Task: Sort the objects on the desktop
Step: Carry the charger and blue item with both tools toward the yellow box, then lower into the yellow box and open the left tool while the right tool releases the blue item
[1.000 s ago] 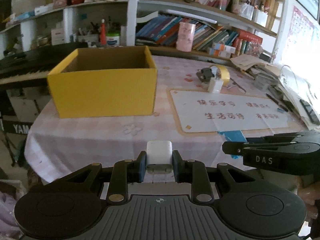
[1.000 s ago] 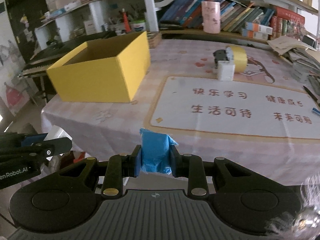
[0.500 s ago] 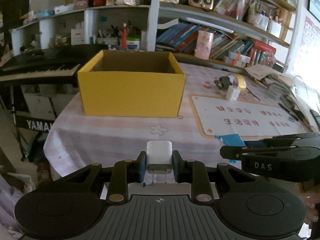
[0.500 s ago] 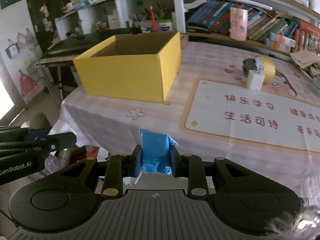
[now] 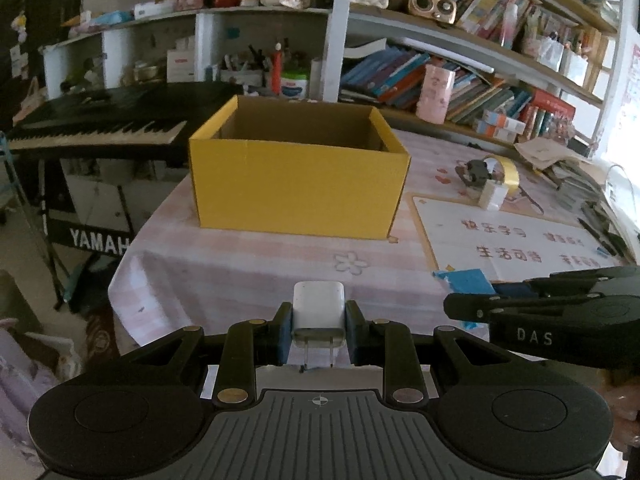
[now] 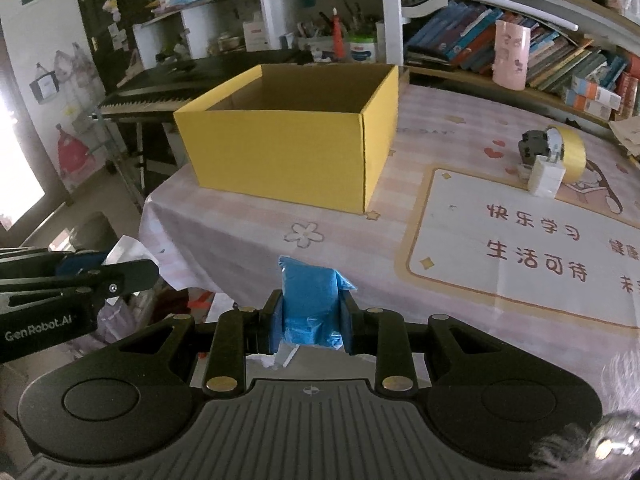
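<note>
The left gripper [image 5: 319,332] is closed on a white charger plug [image 5: 319,312]; its two metal pins point back toward the camera, and the white body sticks out forward between the pads. The right gripper [image 6: 307,326] is closed on a blue packet [image 6: 308,300], which looks soft and a little crumpled where the pads press it from both sides. Both grippers are held in the air in front of the near edge of the table [image 5: 240,264], which has a pink checked cloth. On the table stands an open yellow box [image 5: 298,184], and I can see nothing in the part of its inside that shows. To the right of the box lies a white mat with red characters [image 6: 536,240]. Behind the mat there are a roll of yellow tape [image 6: 570,152], a small dark object [image 6: 532,146] and a small white block [image 6: 546,176], close together.
</note>
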